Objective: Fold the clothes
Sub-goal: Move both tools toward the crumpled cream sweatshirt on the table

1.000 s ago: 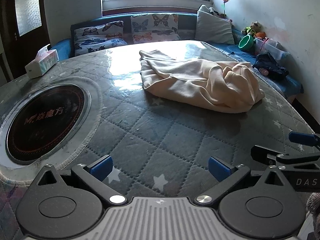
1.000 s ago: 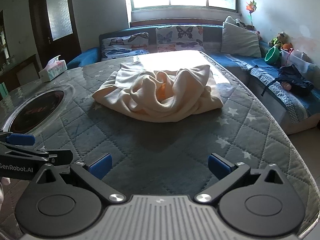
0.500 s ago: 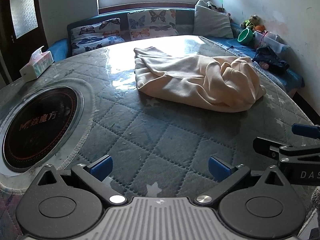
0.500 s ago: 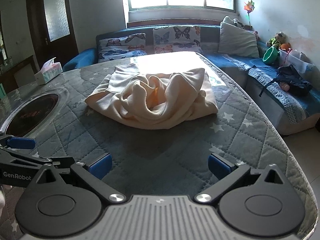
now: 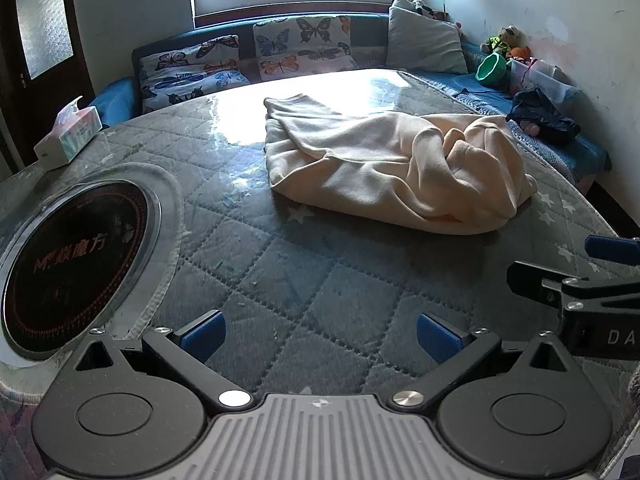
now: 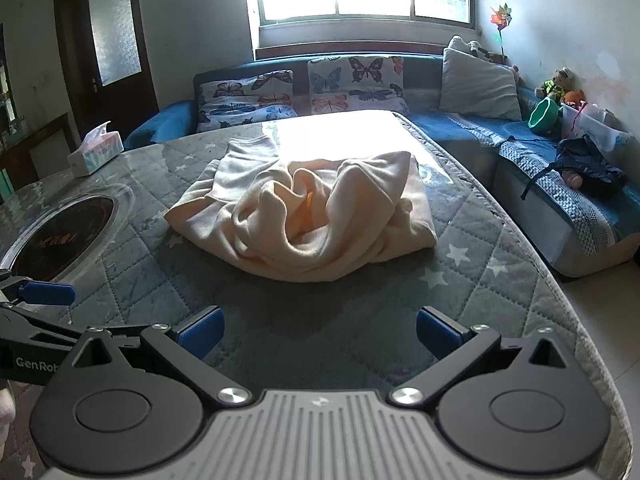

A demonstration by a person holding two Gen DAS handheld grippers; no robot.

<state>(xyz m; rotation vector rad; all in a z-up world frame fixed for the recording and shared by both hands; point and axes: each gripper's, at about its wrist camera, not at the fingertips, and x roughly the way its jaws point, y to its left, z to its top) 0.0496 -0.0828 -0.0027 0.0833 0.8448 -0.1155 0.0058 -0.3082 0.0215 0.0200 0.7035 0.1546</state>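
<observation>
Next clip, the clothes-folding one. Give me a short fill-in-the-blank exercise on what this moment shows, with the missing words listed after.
1. The cream garment lies in a crumpled heap on the quilted ____.
2. Both the left gripper and the right gripper are ____, holding nothing.
3. The tissue box stands at the table's far ____ corner.
4. The cushions on the sofa behind the table are printed with ____.

Missing words: table; open; left; butterflies

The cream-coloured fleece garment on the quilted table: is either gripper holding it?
No, the cream-coloured fleece garment lies crumpled, apart from the open right gripper.
</observation>
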